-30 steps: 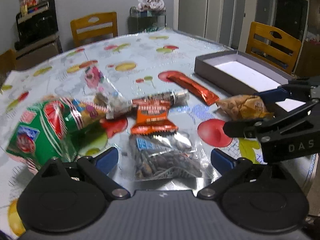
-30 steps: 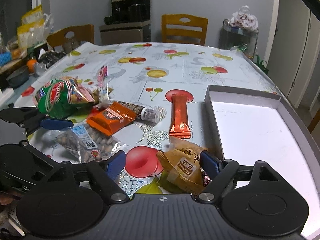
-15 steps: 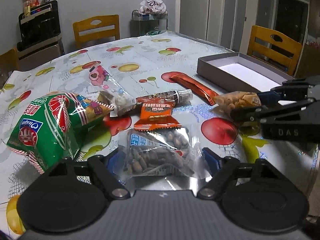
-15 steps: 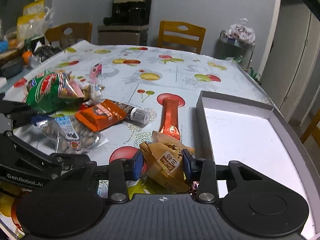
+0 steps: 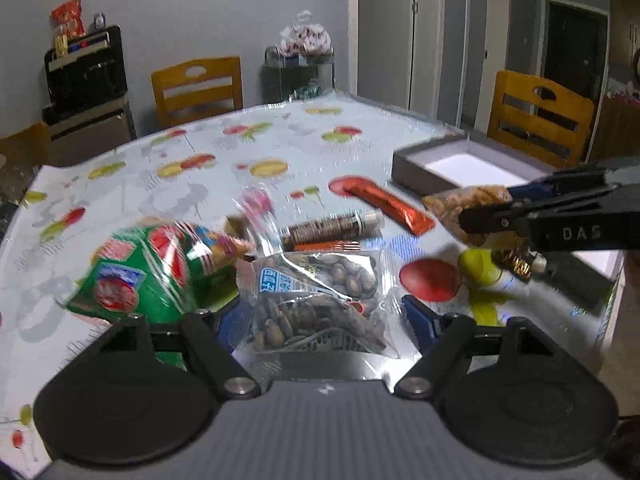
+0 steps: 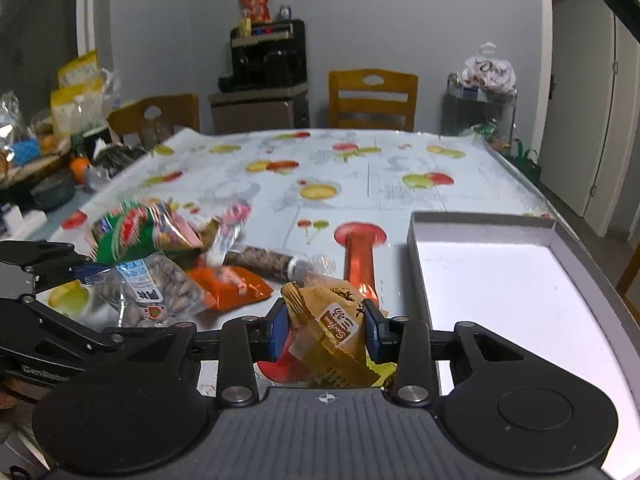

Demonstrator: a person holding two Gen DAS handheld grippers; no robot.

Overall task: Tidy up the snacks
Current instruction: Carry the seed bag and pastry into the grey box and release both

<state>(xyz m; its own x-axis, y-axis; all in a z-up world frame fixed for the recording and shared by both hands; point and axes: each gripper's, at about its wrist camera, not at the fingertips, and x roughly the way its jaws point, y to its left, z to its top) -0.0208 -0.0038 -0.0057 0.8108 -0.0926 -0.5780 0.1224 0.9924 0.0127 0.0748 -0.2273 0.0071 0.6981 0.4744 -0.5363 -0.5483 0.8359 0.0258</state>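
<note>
My left gripper (image 5: 320, 316) is shut on a clear packet of seeds (image 5: 316, 296) and holds it off the table; the packet also shows in the right wrist view (image 6: 148, 292). My right gripper (image 6: 326, 330) is shut on a yellow snack bag (image 6: 332, 324), lifted just left of the grey box (image 6: 548, 236); the bag also shows in the left wrist view (image 5: 464, 204). On the table lie a green bag (image 5: 140, 276), a red stick pack (image 5: 384, 200), an orange packet (image 6: 232, 288), a dark tube (image 5: 332, 226) and a small pink-printed clear packet (image 6: 228, 232).
The grey box (image 5: 412, 170) has a white floor and stands at the table's right edge. Wooden chairs (image 6: 372, 100) stand around the fruit-patterned table (image 6: 360, 168). A cluttered side surface (image 6: 44, 160) lies to the far left.
My right gripper has closed on the yellow bag and lifted it. My left gripper has closed on the seed packet and raised it off the table.
</note>
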